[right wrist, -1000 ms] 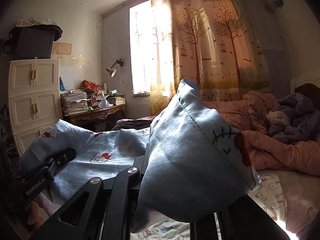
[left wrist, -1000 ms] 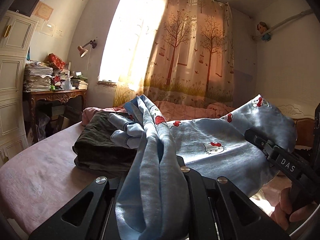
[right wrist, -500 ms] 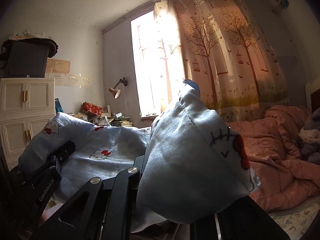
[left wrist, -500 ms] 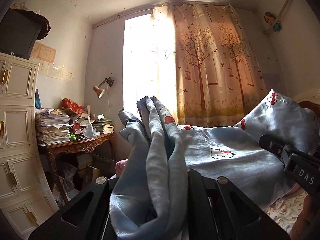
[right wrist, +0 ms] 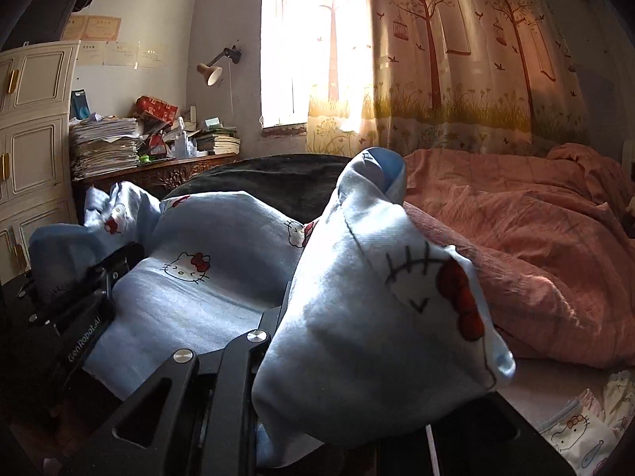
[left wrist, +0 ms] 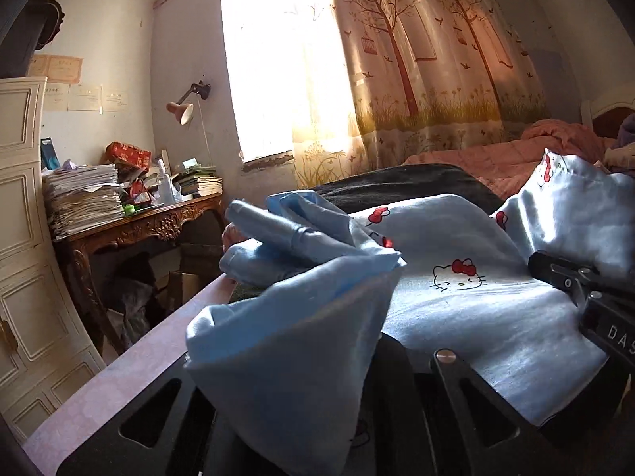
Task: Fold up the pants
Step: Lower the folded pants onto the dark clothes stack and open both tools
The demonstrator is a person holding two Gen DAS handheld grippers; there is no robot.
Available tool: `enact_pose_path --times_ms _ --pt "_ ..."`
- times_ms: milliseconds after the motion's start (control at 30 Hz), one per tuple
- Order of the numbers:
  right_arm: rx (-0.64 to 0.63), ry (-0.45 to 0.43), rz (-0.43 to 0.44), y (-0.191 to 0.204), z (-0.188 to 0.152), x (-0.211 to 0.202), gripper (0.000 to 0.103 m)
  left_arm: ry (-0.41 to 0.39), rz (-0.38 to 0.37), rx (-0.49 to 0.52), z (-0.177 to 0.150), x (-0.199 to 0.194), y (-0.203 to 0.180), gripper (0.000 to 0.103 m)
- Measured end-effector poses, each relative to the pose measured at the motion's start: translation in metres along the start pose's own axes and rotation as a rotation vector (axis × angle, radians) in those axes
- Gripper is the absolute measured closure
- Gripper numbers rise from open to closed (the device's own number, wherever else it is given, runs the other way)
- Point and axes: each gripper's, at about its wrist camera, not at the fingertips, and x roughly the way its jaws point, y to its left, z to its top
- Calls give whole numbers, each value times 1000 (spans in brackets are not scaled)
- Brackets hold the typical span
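Left wrist view: the left gripper [left wrist: 317, 388] sits at the bottom of the frame, its two black fingers clamped on a bunched edge of the light blue pants [left wrist: 456, 301], which spill up and over the jaws toward 12 o'clock. The fabric, printed with cat faces and red bows, stretches away toward 3 o'clock, where the right gripper [left wrist: 587, 297] holds another part of it. Beyond the pants, toward 1 o'clock, lies a dark folded garment [left wrist: 397, 186] on the bed [left wrist: 131, 361], and past that a pink quilt [left wrist: 516, 150]. At 9 o'clock stands a carved wooden desk [left wrist: 158, 222] loaded with a stack of papers [left wrist: 83, 198]; a cream cabinet [left wrist: 24, 238] fills the left edge. A wall lamp [left wrist: 182, 107] hangs at 10 o'clock beside the bright window [left wrist: 278, 59], with a tree-print curtain [left wrist: 428, 59] at 12 to 1 o'clock

Right wrist view: the right gripper [right wrist: 337, 377] is closed on a corner of the pants [right wrist: 369, 297], which bulges upward over its fingers at the centre. The cloth runs off toward 9 o'clock, sagging slightly, to the left gripper [right wrist: 99, 277], whose jaws grip it there. The dark garment [right wrist: 278, 182] lies behind at 11 o'clock, the pink quilt [right wrist: 535, 238] at 3 o'clock, and a printed sheet [right wrist: 587, 428] at 4 o'clock
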Motion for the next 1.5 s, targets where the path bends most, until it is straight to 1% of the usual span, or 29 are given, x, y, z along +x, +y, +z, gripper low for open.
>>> enact_pose_path --times_ms 67,100,167,233,267,300,333,367,400,500,567,600,633,667,733,767,800,833,867,900,967,1033,1067,1100,1133,1200,1267,1400,1500 --pt "19 0 12 -5 1 1 87 17 -34 -87 1 0 11 91" --pt "31 5 23 -8 1 0 86 22 -43 -93 0 -1 13 91" --pt "49 9 36 -13 1 -1 78 9 -45 -91 0 -5 15 89" --pt "50 0 30 -15 1 -3 73 -3 -39 -91 0 -11 15 81" --pt "45 -1 21 -14 2 -7 67 -3 -27 -92 0 -12 16 62" --pt "38 -1 13 -14 3 -9 62 -5 5 -89 -2 -13 18 49" --pt "26 -3 -4 -14 4 -11 44 -12 43 -88 -4 -13 21 33" --pt "15 -2 -23 -15 4 -12 36 -16 56 -99 -3 -12 27 24" --pt "12 -3 -30 -16 4 -15 36 -11 51 -117 -3 -12 32 22" --pt "17 2 -23 -21 7 -20 35 -6 60 -203 0 -17 53 21" --pt "12 -12 -46 -23 9 -26 33 -46 82 -212 5 -29 62 20" --pt "6 -29 -66 -24 11 -31 32 -71 111 -202 7 -35 64 17" --pt "0 -57 -98 -25 13 -38 31 -99 141 -193 10 -43 66 15" --pt "-6 -95 -133 -26 18 -46 28 -119 151 -194 12 -48 67 14" --pt "2 -173 -174 -31 28 -65 23 -145 153 -212 16 -56 69 15" --pt "15 -200 -177 -34 31 -73 23 -154 146 -212 17 -59 69 20" --pt "32 -218 -178 -38 35 -80 23 -165 136 -200 18 -61 67 36" --pt "51 -232 -181 -40 38 -86 24 -168 130 -175 20 -61 62 43" --pt "69 -245 -175 -43 40 -91 34 -156 134 -161 21 -59 59 50" --pt "79 -249 -151 -45 43 -94 41 -141 131 -160 21 -55 57 58" --pt "71 -216 -73 -45 45 -90 57 -85 89 -194 18 -41 57 68" --pt "69 -159 -45 -42 41 -78 69 -11 32 -262 10 -22 60 70" --pt "71 -120 -37 -41 37 -69 70 32 11 -285 5 -11 61 74" --pt "74 -78 -21 -40 32 -58 70 71 3 -292 0 -1 61 75" --pt "79 -38 -6 -40 26 -49 71 82 2 -292 -6 4 60 75" --pt "104 22 14 -42 15 -33 71 66 17 -273 -8 2 57 75" --pt "138 60 50 -45 7 -22 71 66 24 -259 -6 -1 53 75" --pt "172 70 87 -53 2 -17 71 67 31 -256 -8 -2 51 75" --pt "166 70 84 -53 2 -16 71 68 28 -256 -9 -1 50 75"
